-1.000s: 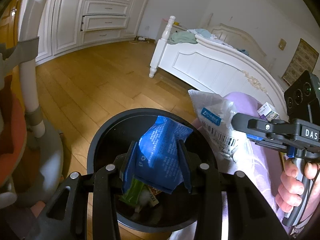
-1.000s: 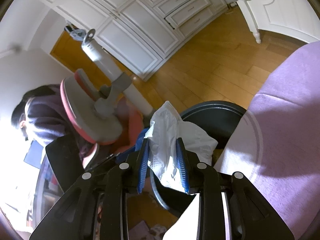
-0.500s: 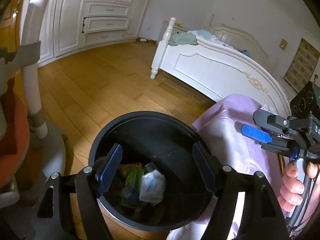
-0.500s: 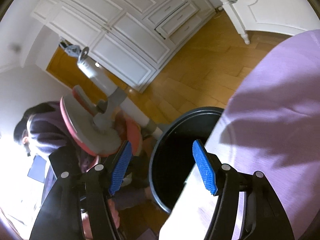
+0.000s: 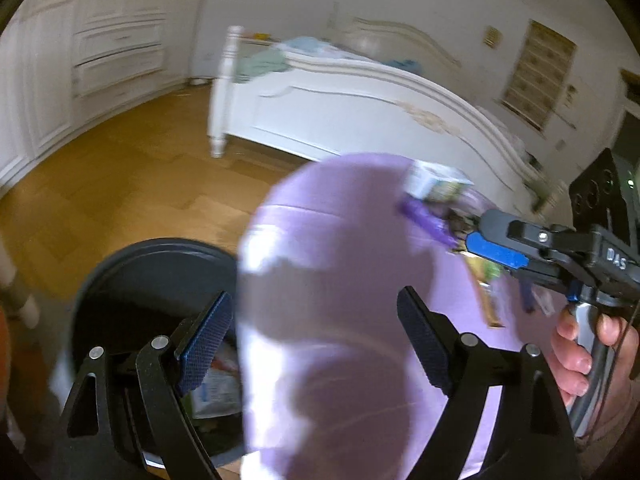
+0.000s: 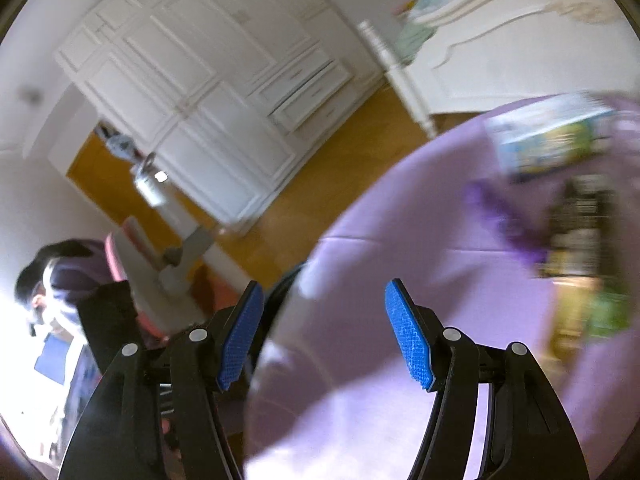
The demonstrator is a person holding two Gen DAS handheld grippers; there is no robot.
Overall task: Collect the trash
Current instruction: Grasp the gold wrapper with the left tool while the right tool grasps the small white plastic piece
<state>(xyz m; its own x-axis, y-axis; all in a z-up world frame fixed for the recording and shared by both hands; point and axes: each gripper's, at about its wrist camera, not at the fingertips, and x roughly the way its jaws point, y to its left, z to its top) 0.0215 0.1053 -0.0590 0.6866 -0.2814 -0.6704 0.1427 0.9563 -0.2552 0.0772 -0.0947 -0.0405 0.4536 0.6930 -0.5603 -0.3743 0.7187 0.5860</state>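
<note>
Trash lies in two places in our left wrist view: wrappers sit inside the black bin (image 5: pixel 132 280) just below and behind the left pad, and more pieces rest on the purple-covered table (image 5: pixel 340 240) ahead and to the right of the tongs. Our left gripper (image 5: pixel 316 344) has just been opening and its jaws stand wide, with nothing between them; only the table's edge shows in the gap. It points steeply down across the table's rim. To the right of it we see the right gripper (image 5: pixel 486 240) from the side, held by a hand (image 5: pixel 576 344) wrapped around its handle, its blue pad reaching toward the far pieces: a small white carton (image 5: pixel 436 180) and a purple wrapper (image 5: pixel 424 216), both blurred.

From the right wrist view, our right gripper (image 6: pixel 324 332) has also been opening and now stands about half spread, empty, hovering over the purple table (image 6: pixel 400 240). The carton (image 6: pixel 548 140) lies ahead and to the right of the tongs, near the table's far edge. Closer to the right pad sit the purple wrapper (image 6: pixel 504 220), a dark printed packet (image 6: pixel 580 228) and a yellow-green packet (image 6: pixel 592 312), all smeared by blur. A sliver of the bin (image 6: pixel 282 284) shows just ahead of the left pad.
</note>
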